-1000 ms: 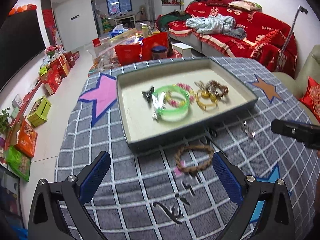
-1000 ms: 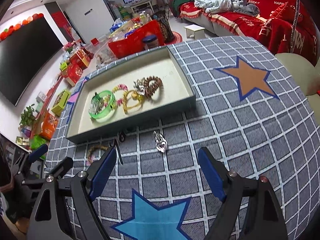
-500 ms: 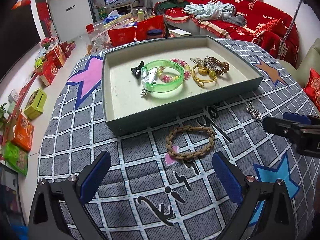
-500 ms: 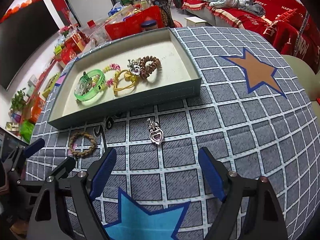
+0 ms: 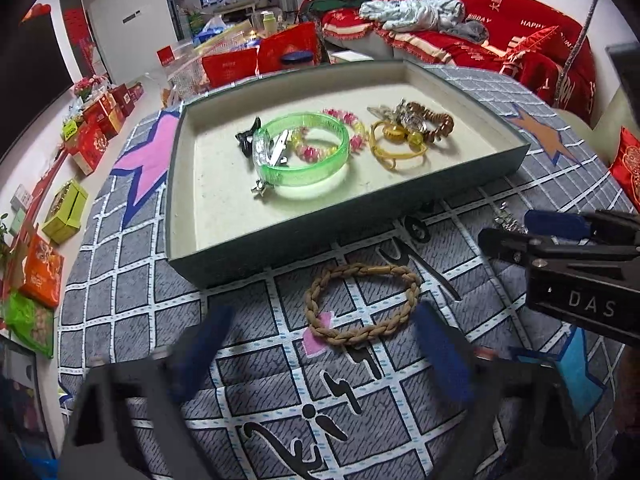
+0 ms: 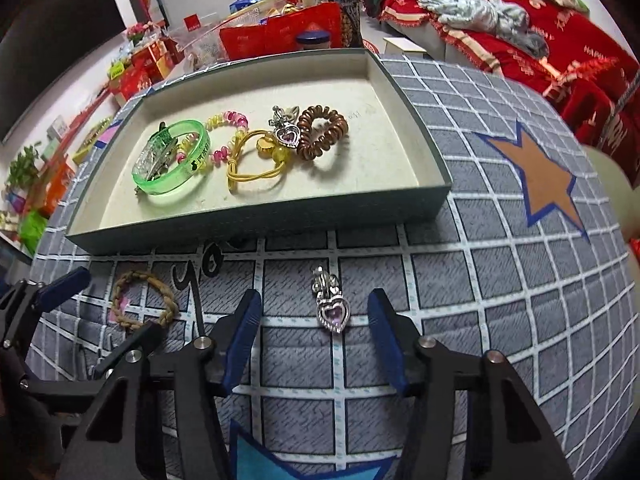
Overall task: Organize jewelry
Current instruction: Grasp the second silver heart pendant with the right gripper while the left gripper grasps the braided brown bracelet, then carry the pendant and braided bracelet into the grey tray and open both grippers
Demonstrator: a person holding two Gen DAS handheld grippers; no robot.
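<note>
A braided tan bracelet (image 5: 362,303) lies on the grey checked cloth just in front of the tray; my left gripper (image 5: 320,344) is open with the bracelet between its blue fingers. A silver heart clip (image 6: 332,304) lies on the cloth; my right gripper (image 6: 316,332) is open around it. The green tray (image 5: 400,208) holds a green bangle (image 5: 304,152), pink bead bracelet (image 5: 348,128), yellow hair tie (image 5: 396,148) and brown coil tie (image 6: 322,132). The bracelet also shows in the right wrist view (image 6: 142,300).
A black hair clip (image 5: 245,140) and a second heart clip (image 6: 286,134) lie in the tray. The right gripper body (image 5: 576,264) sits close at the left view's right. A red sofa (image 5: 500,28) and boxes on the floor (image 5: 92,132) surround the table.
Both grippers moved forward and down toward the cloth. The bracelet now lies between the left fingers and the heart clip between the right fingers. The right gripper has narrowed.
</note>
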